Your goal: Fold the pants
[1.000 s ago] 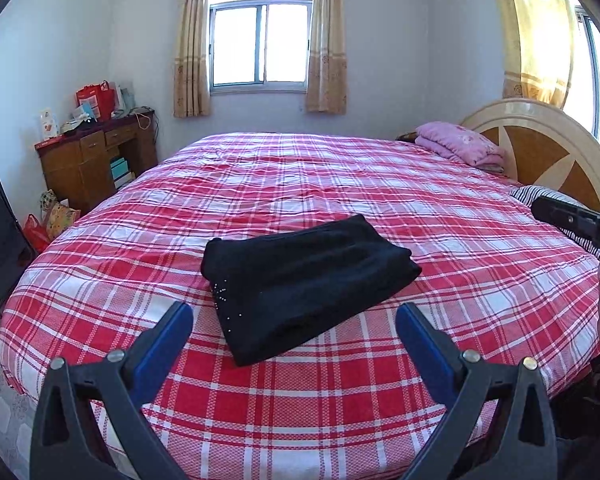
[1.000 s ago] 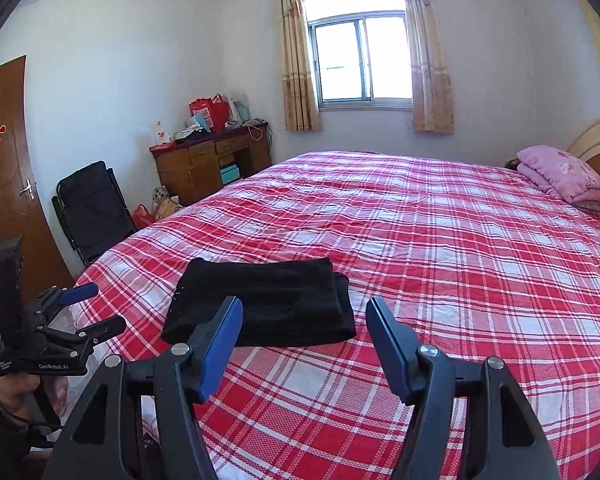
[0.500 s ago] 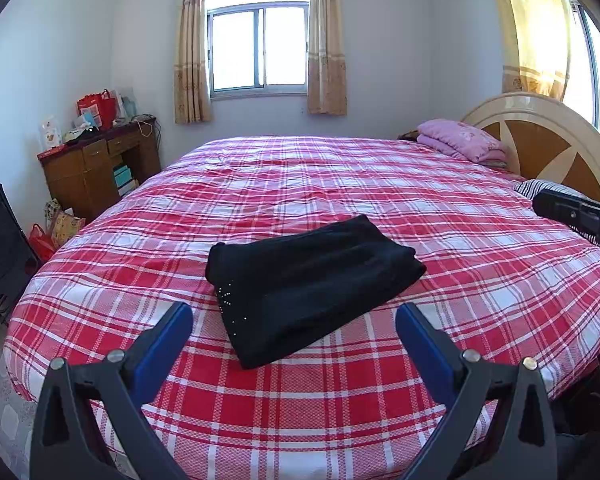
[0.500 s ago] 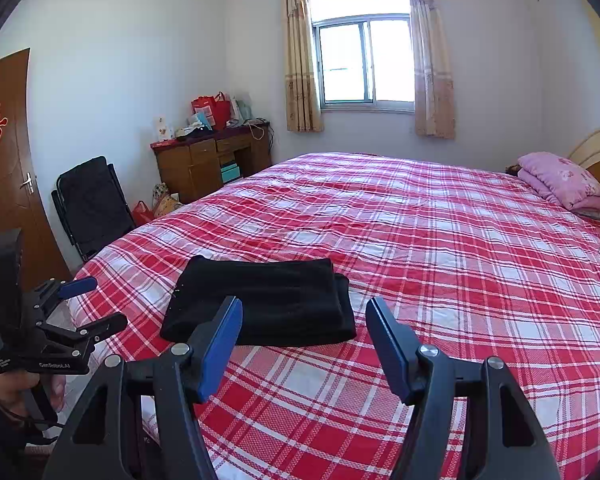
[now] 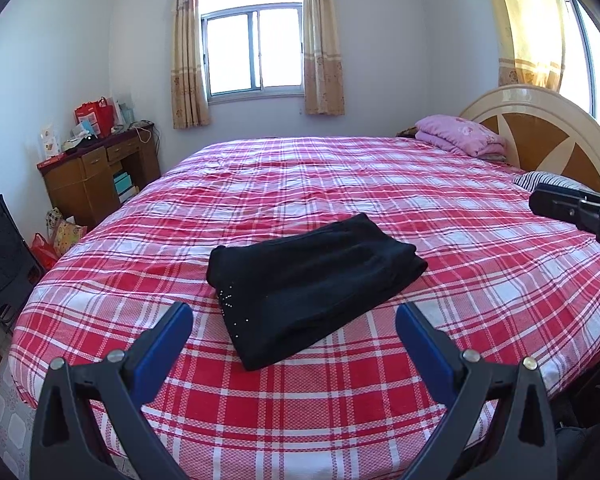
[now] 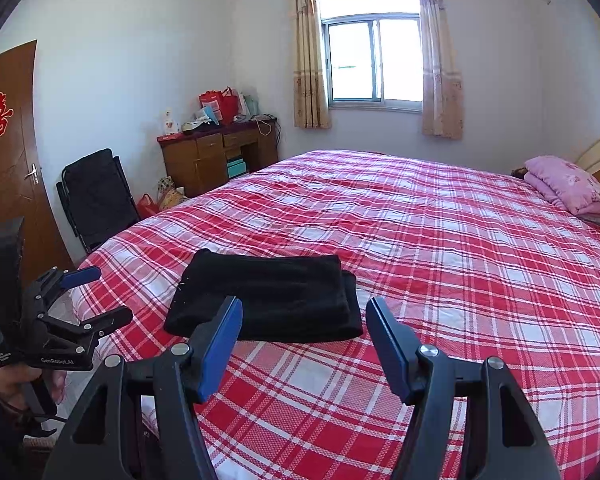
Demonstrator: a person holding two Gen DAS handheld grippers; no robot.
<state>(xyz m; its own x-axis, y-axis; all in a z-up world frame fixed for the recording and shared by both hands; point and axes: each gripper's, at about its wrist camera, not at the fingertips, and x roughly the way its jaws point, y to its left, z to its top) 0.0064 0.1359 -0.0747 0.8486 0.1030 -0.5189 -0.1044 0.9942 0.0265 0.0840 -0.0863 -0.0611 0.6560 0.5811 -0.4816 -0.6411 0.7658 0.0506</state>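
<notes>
Both claws, left (image 5: 294,316) and right (image 6: 304,310), gape empty above folded pants (image 5: 312,280); wrists cropped.

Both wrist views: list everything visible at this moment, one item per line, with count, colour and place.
pants: 1, black, folded, on bed's near part
bed: 1, red-white plaid cover
blanket: 1, pink, folded, by headboard
headboard: 1, cream and brown
desk: 1, brown, cluttered, far wall
chair: 1, black, beside door
door: 1, brown, red emblem
window: 1, beige curtains
left gripper: 1, black, blue pads, open, empty
right gripper: 1, same, open, empty
</notes>
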